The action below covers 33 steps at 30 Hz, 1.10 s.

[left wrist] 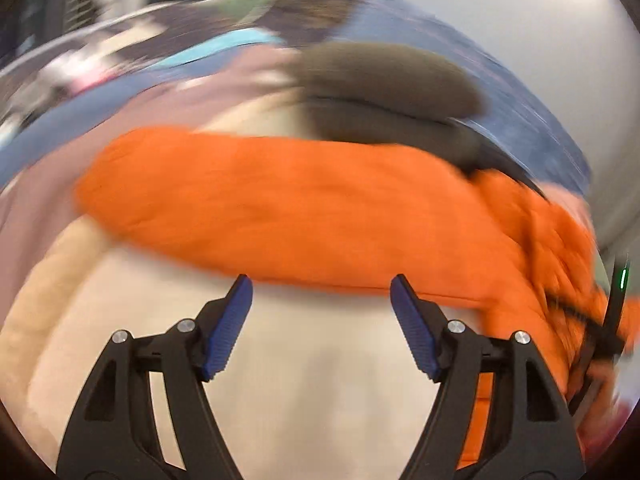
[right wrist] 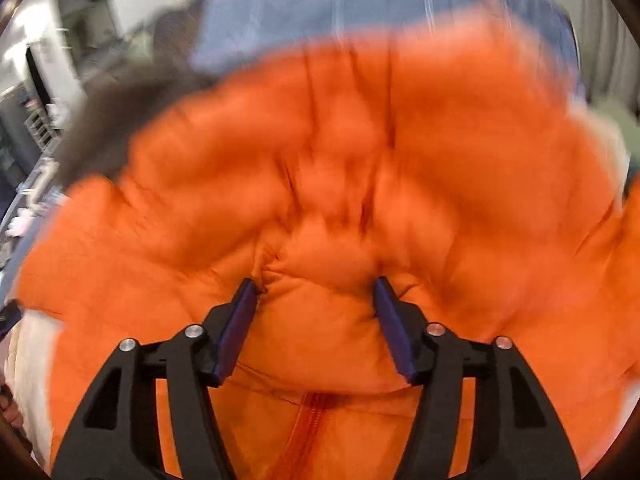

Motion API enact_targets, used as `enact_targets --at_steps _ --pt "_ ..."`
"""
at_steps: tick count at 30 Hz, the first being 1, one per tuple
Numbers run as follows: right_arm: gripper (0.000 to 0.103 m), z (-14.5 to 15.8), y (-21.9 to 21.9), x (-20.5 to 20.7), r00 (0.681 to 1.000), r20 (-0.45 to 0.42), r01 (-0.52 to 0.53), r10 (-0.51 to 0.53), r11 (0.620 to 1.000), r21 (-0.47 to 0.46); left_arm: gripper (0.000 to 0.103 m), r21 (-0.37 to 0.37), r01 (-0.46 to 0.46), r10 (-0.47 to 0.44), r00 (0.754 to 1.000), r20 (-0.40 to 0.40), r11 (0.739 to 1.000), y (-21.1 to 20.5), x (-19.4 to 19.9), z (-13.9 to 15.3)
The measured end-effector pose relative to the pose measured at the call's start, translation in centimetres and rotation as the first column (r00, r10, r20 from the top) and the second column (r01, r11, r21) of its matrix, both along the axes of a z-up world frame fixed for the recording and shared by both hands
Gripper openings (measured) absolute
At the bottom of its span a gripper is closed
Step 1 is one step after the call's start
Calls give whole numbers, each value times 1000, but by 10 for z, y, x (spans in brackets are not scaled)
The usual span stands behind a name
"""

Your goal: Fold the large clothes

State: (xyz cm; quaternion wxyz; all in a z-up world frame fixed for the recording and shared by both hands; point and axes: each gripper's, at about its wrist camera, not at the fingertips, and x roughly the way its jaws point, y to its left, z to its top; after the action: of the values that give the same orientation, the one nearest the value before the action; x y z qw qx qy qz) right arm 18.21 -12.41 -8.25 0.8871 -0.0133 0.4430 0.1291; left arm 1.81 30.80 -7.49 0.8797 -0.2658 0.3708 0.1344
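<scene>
Our left gripper (left wrist: 321,292) gaped empty over bare cream bedding (left wrist: 312,392) beside the orange jacket (right wrist: 460,168), which our right gripper (right wrist: 315,290) clenched.

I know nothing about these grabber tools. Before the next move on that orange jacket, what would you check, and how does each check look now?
1. Right gripper has fabric between its fingers: ok, a bunched fold of the orange jacket sits there.
2. Right gripper clamped firmly: cannot tell, jaws look apart.
3. Left gripper free: ok, open and empty.
4. Left gripper lined up on jacket edge: not ok, short of it, over the cream surface.
5. Picture sharp enough to judge: not ok, blurred.
6. Brown fur trim out of the way: cannot tell.
</scene>
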Motion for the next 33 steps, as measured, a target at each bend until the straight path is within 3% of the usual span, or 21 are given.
enact_targets --at_steps 1,3,7,11,13,14,15,17,20,23,26,30,33 --pt "66 1 5 -5 999 33 -13 15 999 -49 73 -12 -43 43 999 -19 999 14 -6 -6" --pt "67 3 6 -7 999 36 -13 16 998 -62 73 -61 -136 133 989 -58 989 42 -12 -19" --pt "69 2 -6 -5 999 27 -19 18 1000 24 73 -212 -238 230 971 -59 948 82 -11 -43" --pt "71 1 -6 -5 999 32 -23 22 999 38 72 -206 -278 281 960 -13 938 106 2 -43" --pt "71 1 -6 -7 999 35 -23 21 999 36 50 -195 -280 287 958 6 940 113 11 -39" --pt "72 1 -7 -7 999 35 -23 22 999 38 22 -192 -256 263 965 11 947 115 16 -35" --pt "72 1 -9 -7 999 35 -24 22 999 41 6 -191 -244 251 968 13 951 115 18 -32" --pt "73 -1 -8 -6 999 35 -27 25 999 47 5 -178 -224 237 970 56 958 107 20 -14" --pt "75 -1 -4 -8 999 36 -31 29 999 45 4 -120 -115 138 969 205 986 75 23 41" --pt "76 -2 1 -8 999 34 -35 34 998 50 4 -36 63 -46 934 354 997 19 34 103" --pt "77 -1 -3 -5 999 26 -45 43 995 87 4 62 259 -260 861 438 964 -59 55 158" --pt "77 16 -21 -13 999 1 -34 35 996 88 5 190 456 -492 765 415 870 -163 87 184" --pt "78 41 -57 -30 1000 10 1 -2 988 156 7 246 590 -638 689 343 769 -241 108 171"
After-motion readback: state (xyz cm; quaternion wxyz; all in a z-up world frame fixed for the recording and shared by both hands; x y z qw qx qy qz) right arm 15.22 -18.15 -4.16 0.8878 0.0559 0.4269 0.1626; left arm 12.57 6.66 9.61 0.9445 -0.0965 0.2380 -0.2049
